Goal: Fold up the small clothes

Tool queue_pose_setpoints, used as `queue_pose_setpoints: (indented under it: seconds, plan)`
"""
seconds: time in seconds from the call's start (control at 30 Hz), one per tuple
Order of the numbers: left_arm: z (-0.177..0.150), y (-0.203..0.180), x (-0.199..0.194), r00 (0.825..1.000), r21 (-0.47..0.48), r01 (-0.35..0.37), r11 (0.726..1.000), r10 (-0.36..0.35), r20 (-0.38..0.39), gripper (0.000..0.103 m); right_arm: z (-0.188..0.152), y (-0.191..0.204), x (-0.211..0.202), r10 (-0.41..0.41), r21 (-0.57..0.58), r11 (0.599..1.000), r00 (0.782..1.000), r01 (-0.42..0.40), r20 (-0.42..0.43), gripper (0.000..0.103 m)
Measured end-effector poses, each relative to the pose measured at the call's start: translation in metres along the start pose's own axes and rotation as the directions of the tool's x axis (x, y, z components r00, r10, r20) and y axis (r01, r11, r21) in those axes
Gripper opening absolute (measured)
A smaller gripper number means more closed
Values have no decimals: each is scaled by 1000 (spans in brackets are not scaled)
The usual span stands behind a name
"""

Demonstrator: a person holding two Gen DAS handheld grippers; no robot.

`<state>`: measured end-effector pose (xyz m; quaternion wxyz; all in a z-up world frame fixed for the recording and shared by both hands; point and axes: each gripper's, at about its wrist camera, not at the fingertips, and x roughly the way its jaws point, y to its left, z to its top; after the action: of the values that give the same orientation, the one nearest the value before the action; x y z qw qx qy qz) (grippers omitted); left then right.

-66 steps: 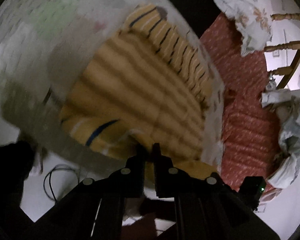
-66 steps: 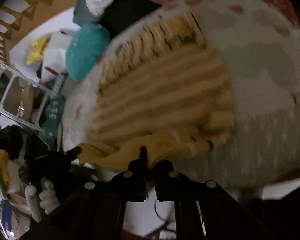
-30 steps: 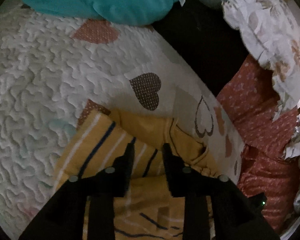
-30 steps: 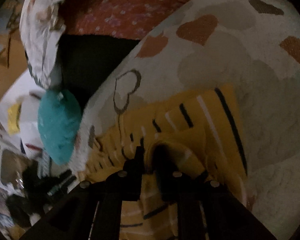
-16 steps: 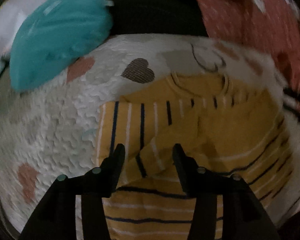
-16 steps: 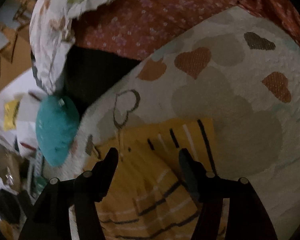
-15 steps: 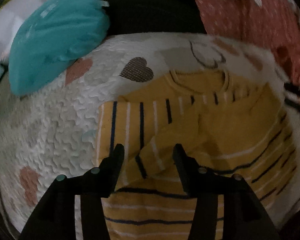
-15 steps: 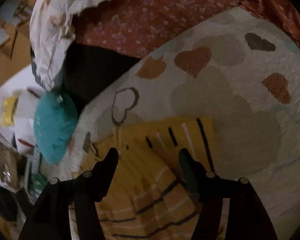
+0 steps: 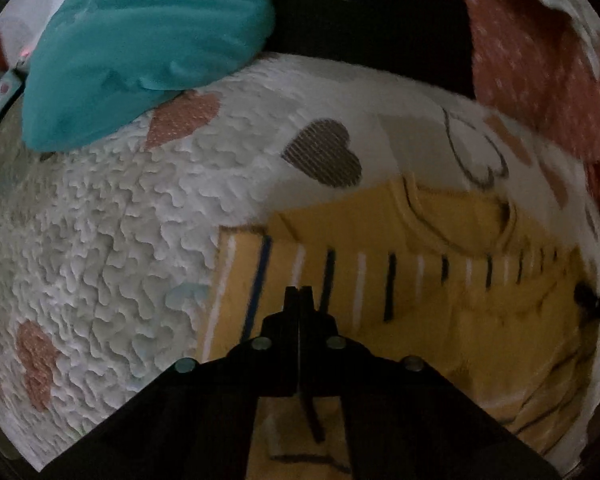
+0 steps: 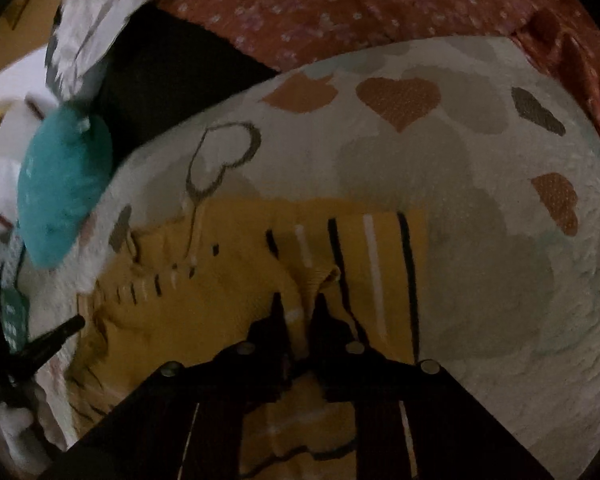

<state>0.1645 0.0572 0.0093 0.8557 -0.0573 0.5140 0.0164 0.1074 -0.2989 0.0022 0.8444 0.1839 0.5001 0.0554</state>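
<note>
Now that both sleeves lie folded in, your left claw [image 9: 299, 294] has clenched empty over the sweater [image 9: 440, 300] on the quilt [image 9: 120, 240], while your right claw [image 10: 298, 304] pinches the sleeve [image 10: 312, 280] ahead.

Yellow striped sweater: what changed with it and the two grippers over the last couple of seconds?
The yellow striped sweater, carried pinched in both grippers, got laid on the heart quilt; both let go and opened. Now the left gripper has shut on nothing, and the right gripper has closed onto a sleeve fold. The teal cushion stayed put.
</note>
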Motion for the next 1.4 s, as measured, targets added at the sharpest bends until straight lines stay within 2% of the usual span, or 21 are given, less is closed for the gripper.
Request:
queue_pose_setpoints:
  seconds: [0.17, 0.23, 0.27, 0.3, 0.33, 0.4, 0.47, 0.6, 0.7, 0.77, 0.87, 0.9, 1.0, 1.07, 1.1, 1.17, 1.2, 1.27, 1.3, 1.4]
  plan:
    - [7, 7, 9, 999, -53, -12, 999, 10, -41, 0, 1, 1, 7, -18, 1, 1000, 1000, 18, 8, 13]
    - [8, 4, 2, 999, -29, 22, 999, -23, -45, 1, 2, 2, 8, -19, -3, 1000, 1000, 19, 6, 13]
    - [7, -1, -7, 999, 26, 41, 999, -40, -34, 4, 2, 1, 9, -17, -1, 1000, 1000, 17, 3, 13]
    - [4, -6, -13, 999, 73, 40, 997, -38, -24, 16, 3, 0, 10, -12, 3, 1000, 1000, 12, -2, 13]
    - [-1, -12, -21, 1000, 143, 25, 989, -25, 0, 36, 3, -1, 11, -7, 7, 1000, 1000, 7, -6, 13]
    - [-16, -21, -31, 999, 257, -4, 966, -8, 45, 53, 4, -5, 11, 8, 24, 1000, 1000, -8, -15, 15]
    - [-31, -26, -32, 999, 348, -17, 937, 4, 40, 53, 4, -7, 11, 20, 37, 999, 1000, -19, -19, 16]
    - [-50, -27, -24, 999, 436, -34, 899, 26, 26, 53, 3, -6, 7, 28, 44, 999, 999, -27, -17, 16]
    - [-53, -28, -18, 999, 446, -30, 894, 22, 24, 53, 2, -5, 6, 29, 53, 998, 999, -28, -15, 16]
    - [-52, -27, -14, 1000, 442, -1, 897, -3, 8, 53, 2, -5, 5, 33, 62, 998, 999, -32, -14, 16]
    - [-45, -23, -22, 996, 409, 86, 909, -87, -16, 53, 3, -5, 4, 38, 62, 997, 999, -37, -17, 17]
    - [-43, -22, -31, 991, 404, 126, 906, -134, -7, 53, 3, -5, 4, 39, 59, 998, 999, -38, -17, 17]
    - [-46, -28, -39, 984, 423, 161, 892, -178, 2, 53, 3, -7, 4, 43, 66, 997, 999, -42, -18, 17]
    - [-51, -37, -37, 985, 451, 156, 879, -170, -9, 53, 3, -7, 4, 43, 71, 997, 999, -42, -15, 17]
    - [-55, -43, -30, 989, 473, 136, 870, -143, -21, 53, 3, -6, 3, 42, 70, 997, 999, -41, -14, 17]
    - [-58, -47, -20, 994, 490, 105, 866, -101, -35, 37, 3, -4, 0, 47, 70, 996, 999, -46, -5, 17]
    - [-57, -48, -12, 995, 484, 97, 870, -81, -54, 26, 3, -3, -2, 50, 70, 996, 999, -50, 0, 17]
    - [-54, -45, -8, 996, 457, 93, 885, -76, -55, 13, 3, -2, -7, 57, 69, 996, 998, -57, 13, 17]
    - [-48, -41, -7, 997, 427, 80, 900, -66, -47, 6, 3, -1, -9, 59, 68, 996, 998, -60, 20, 17]
    - [-29, -19, -4, 994, 283, 105, 953, -98, -39, 6, 3, 1, -13, 72, 69, 995, 997, -74, 35, 17]
